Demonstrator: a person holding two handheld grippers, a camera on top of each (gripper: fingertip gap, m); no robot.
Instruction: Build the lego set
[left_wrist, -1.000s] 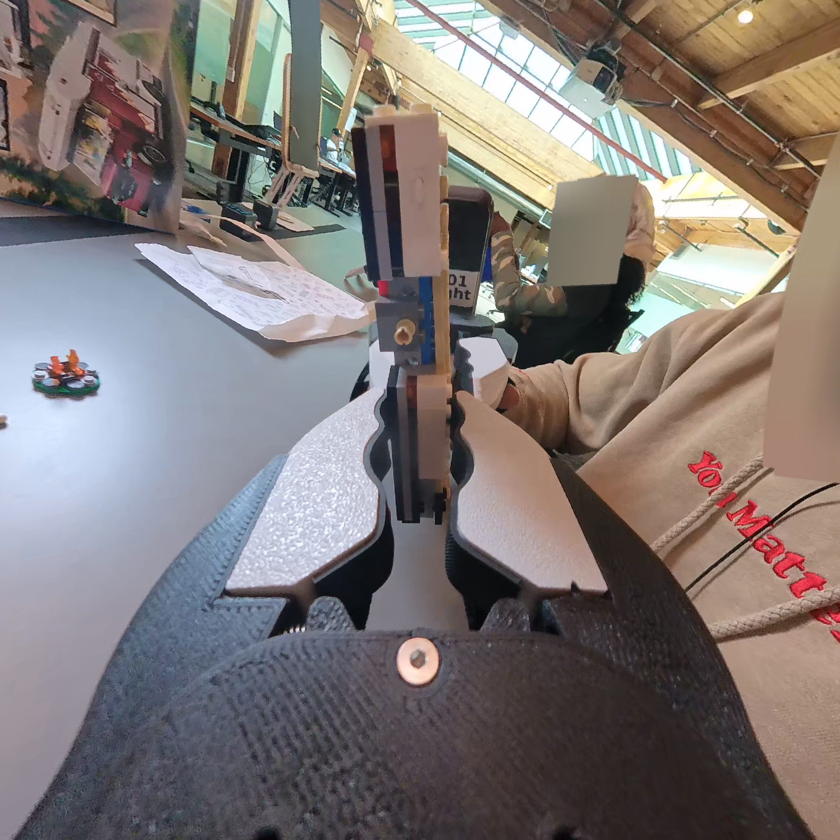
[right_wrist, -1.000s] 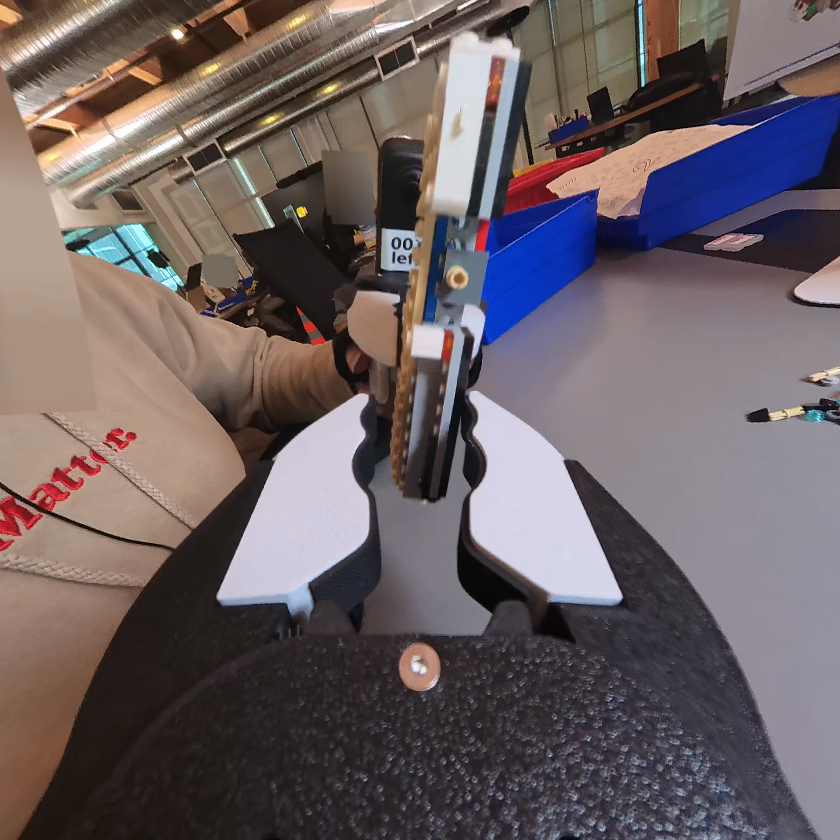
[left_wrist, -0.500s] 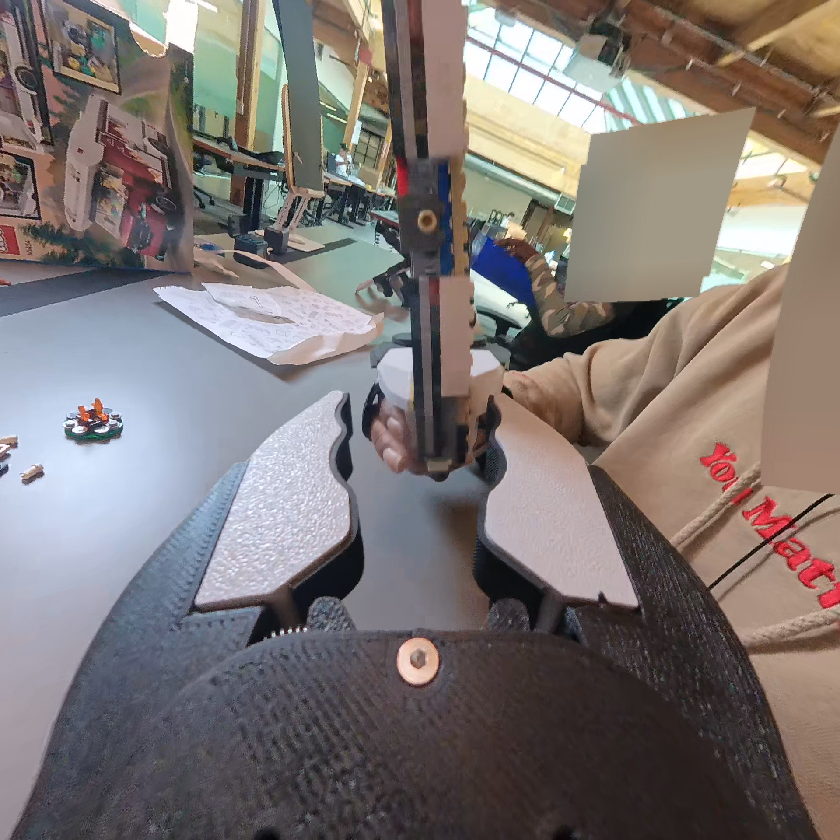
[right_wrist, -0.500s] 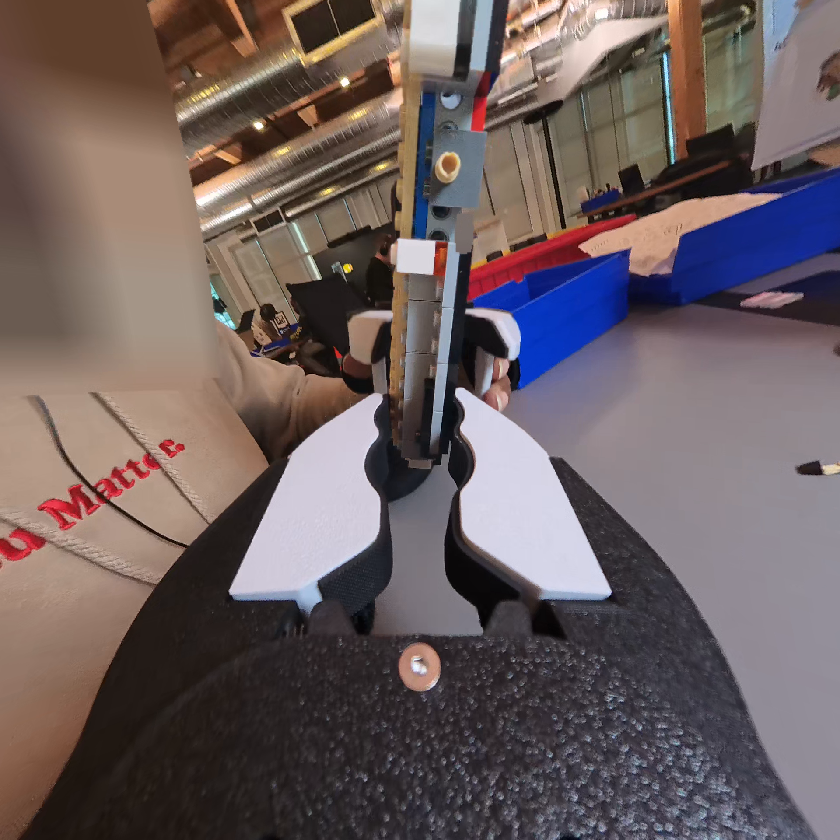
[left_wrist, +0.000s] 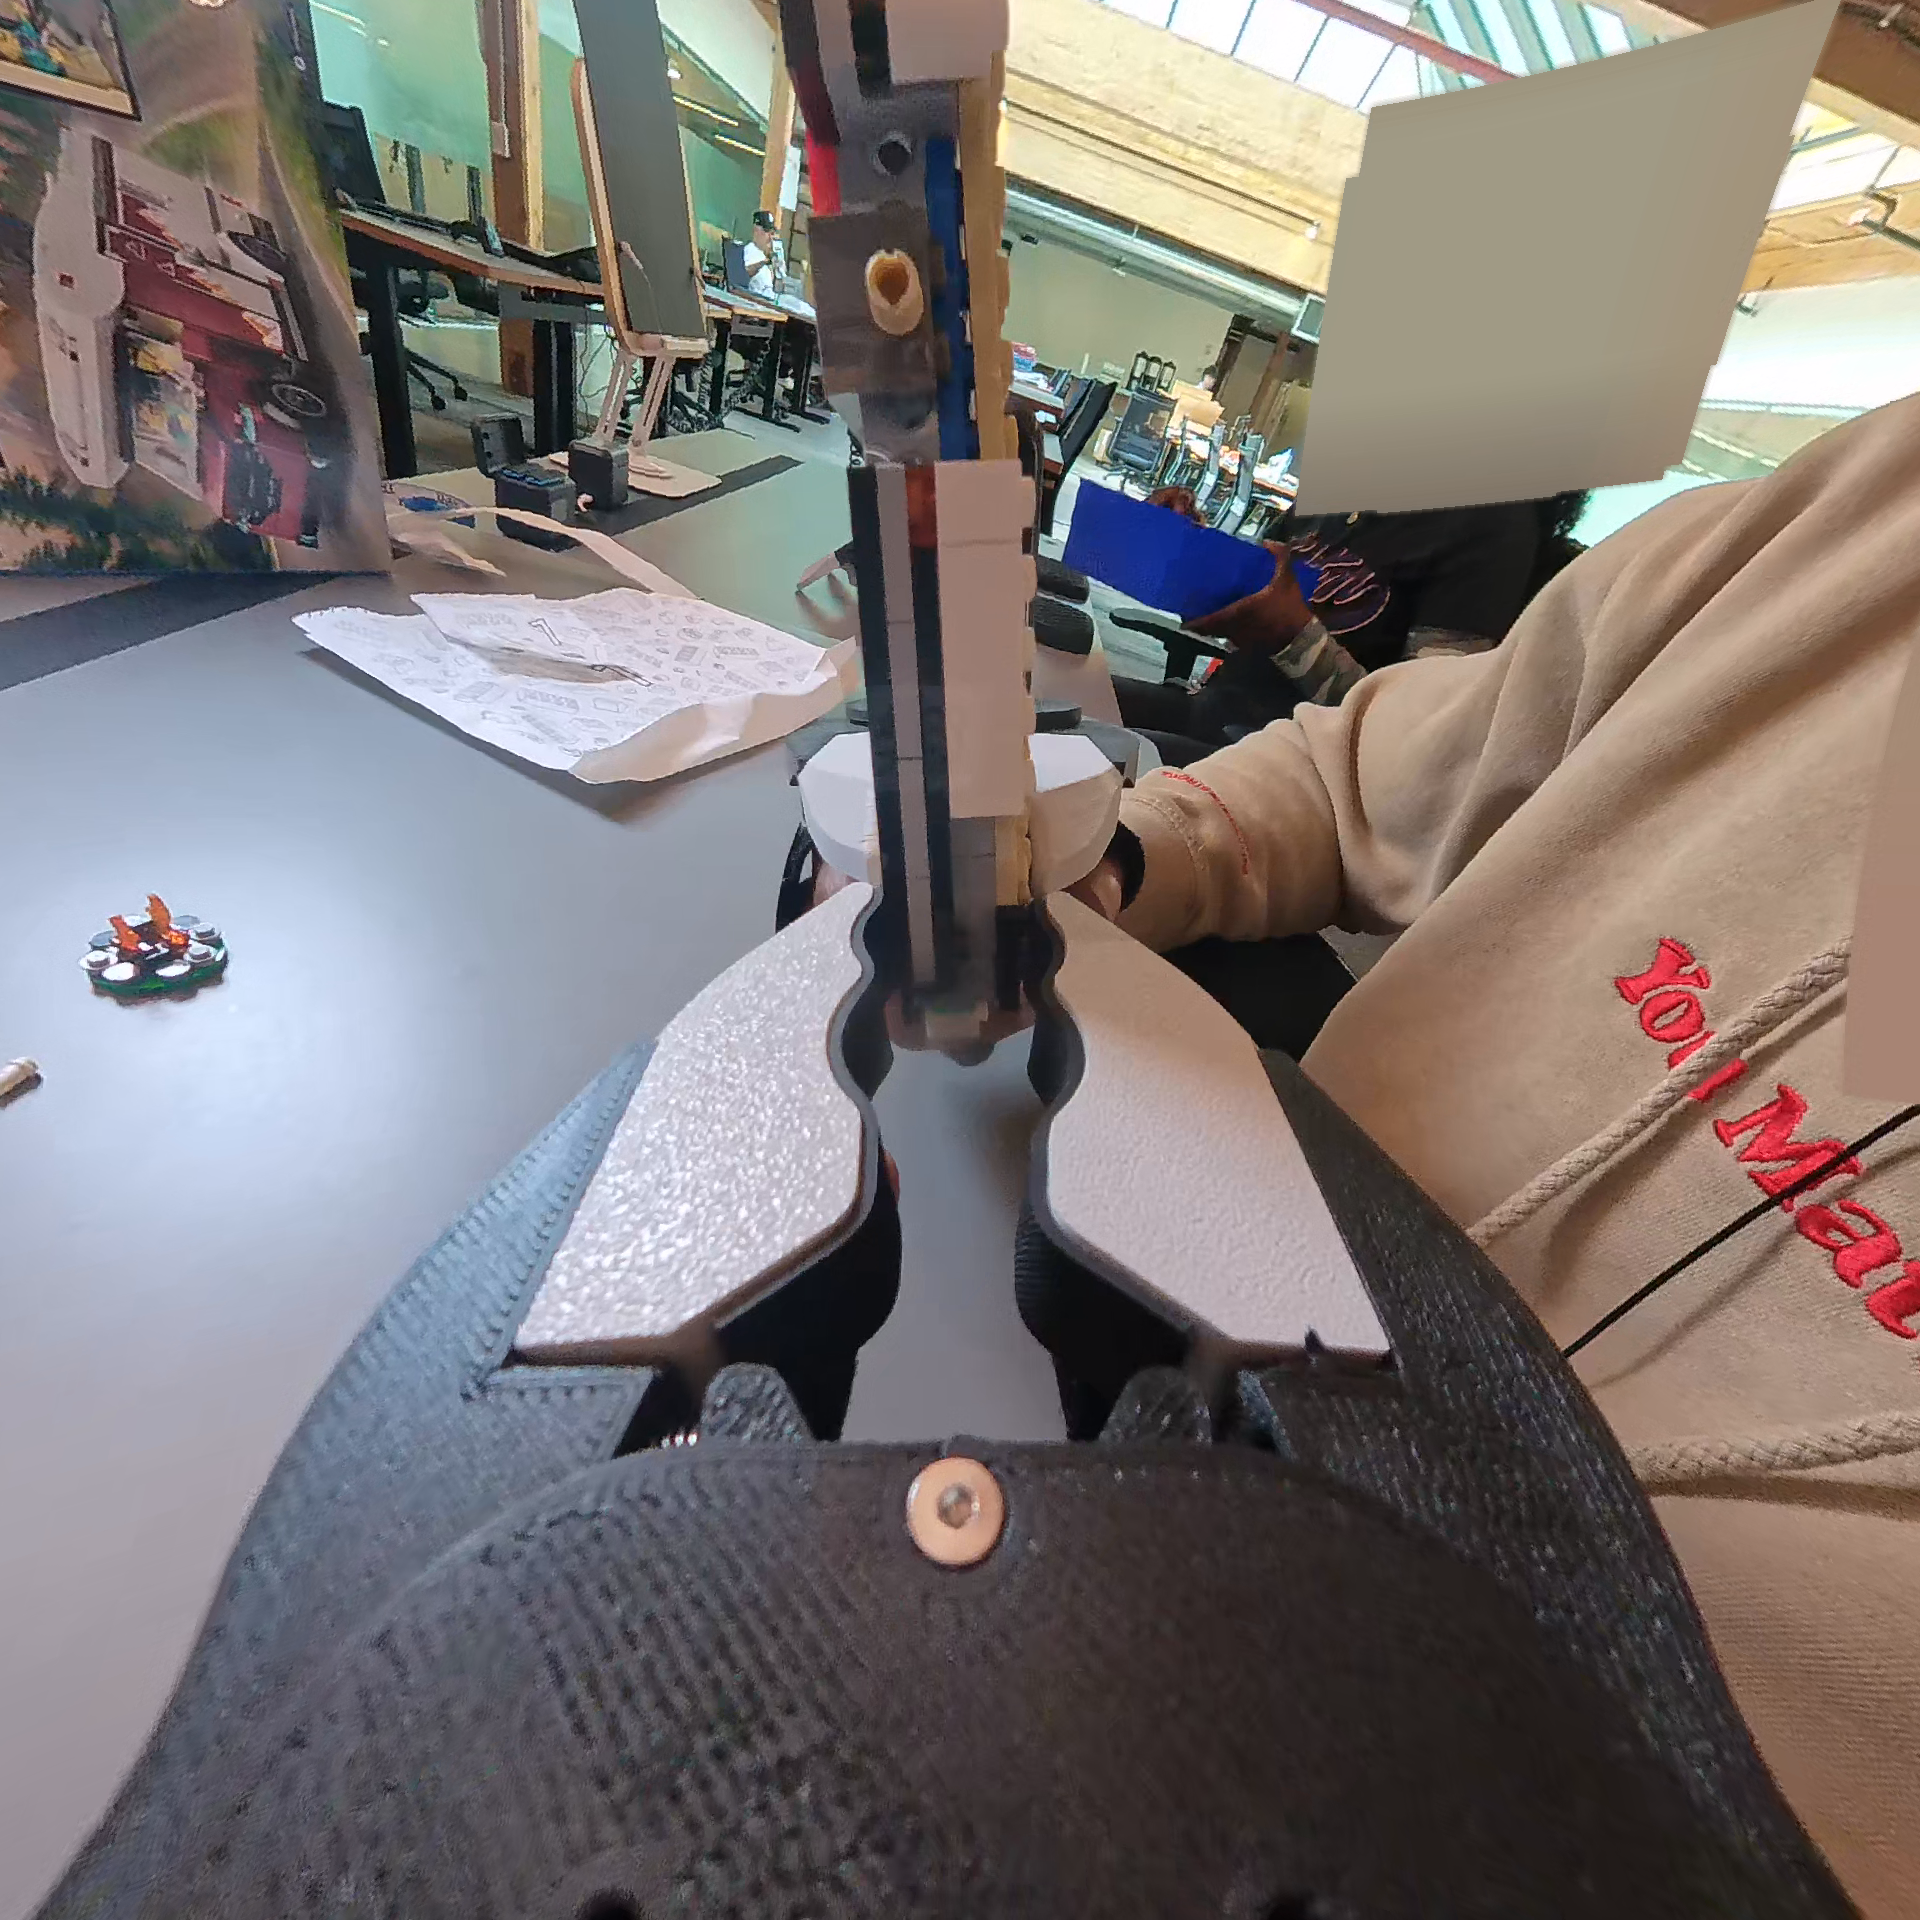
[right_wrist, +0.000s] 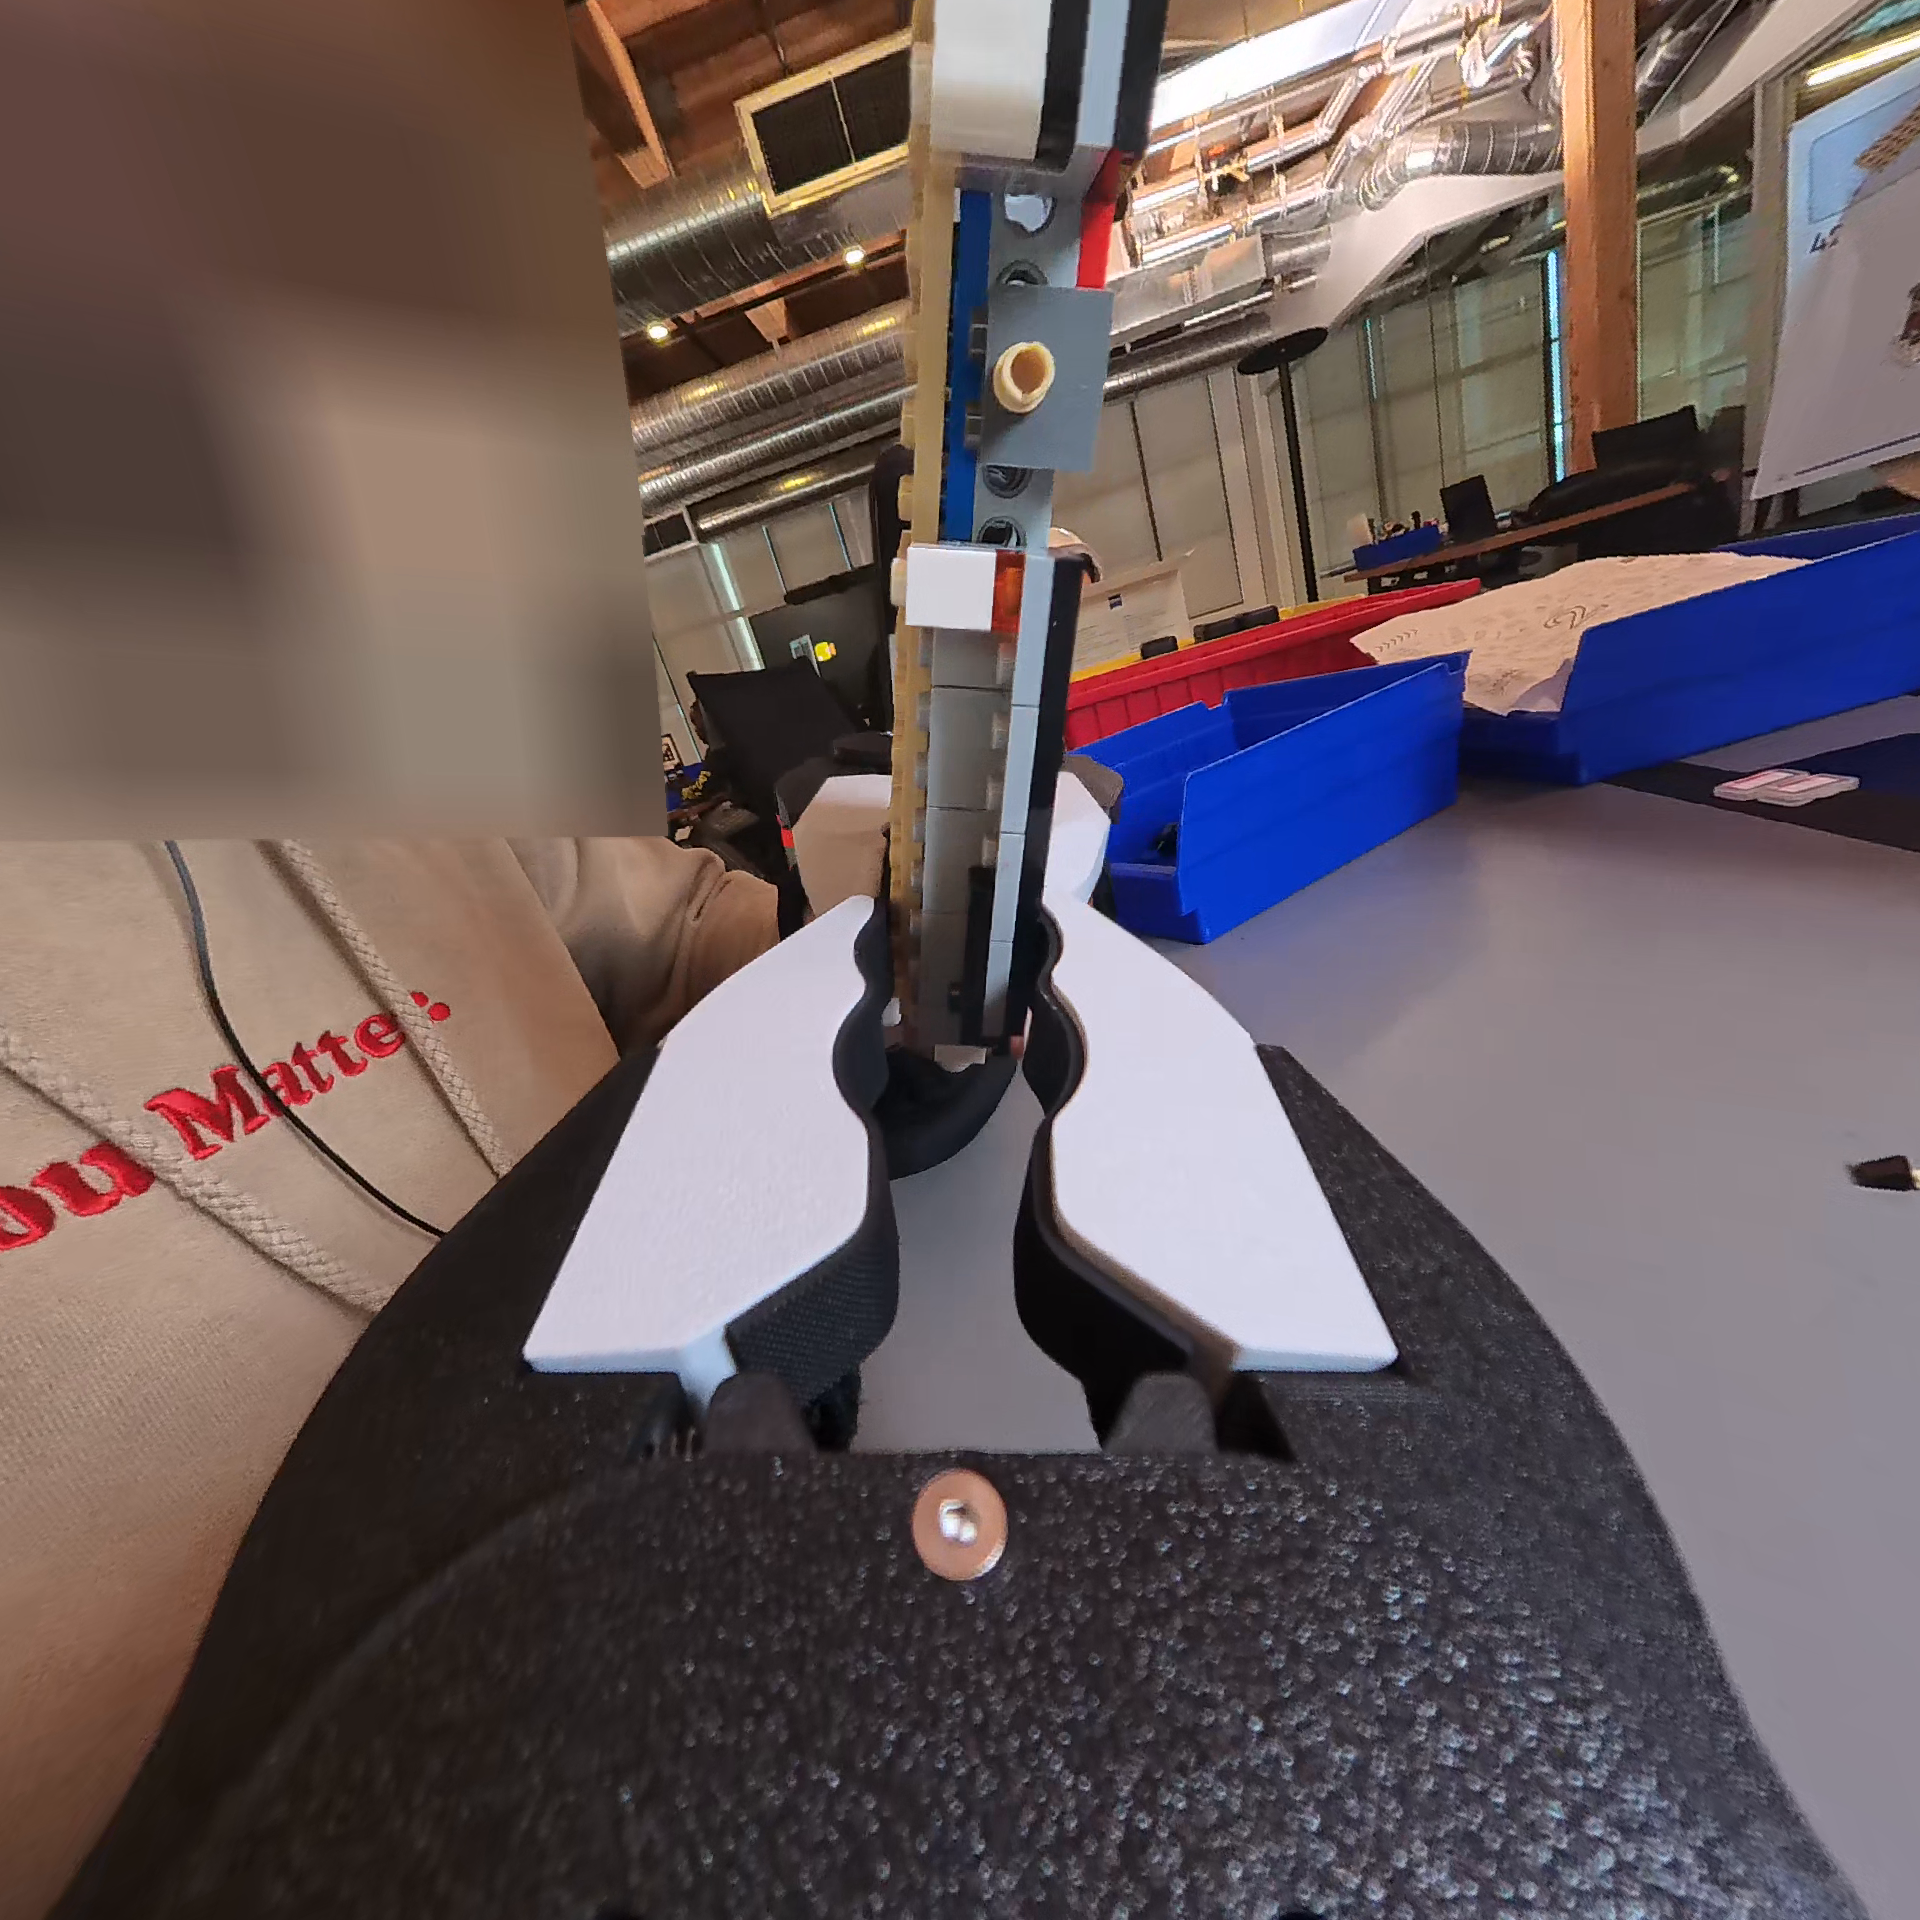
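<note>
Grippers, two, left and right, jaws pinching one brick assembly.

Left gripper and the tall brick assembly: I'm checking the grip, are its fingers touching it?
Touching. In the left wrist view both fingers of the left gripper close on the brick assembly's lower end.

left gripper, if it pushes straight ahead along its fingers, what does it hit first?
It already grips the tall brick assembly, so that moves with it. Straight beyond, the first thing looks like the right gripper, facing it and clamped on the same assembly just past the left gripper's fingertips. Depth between them is hard to judge.
</note>
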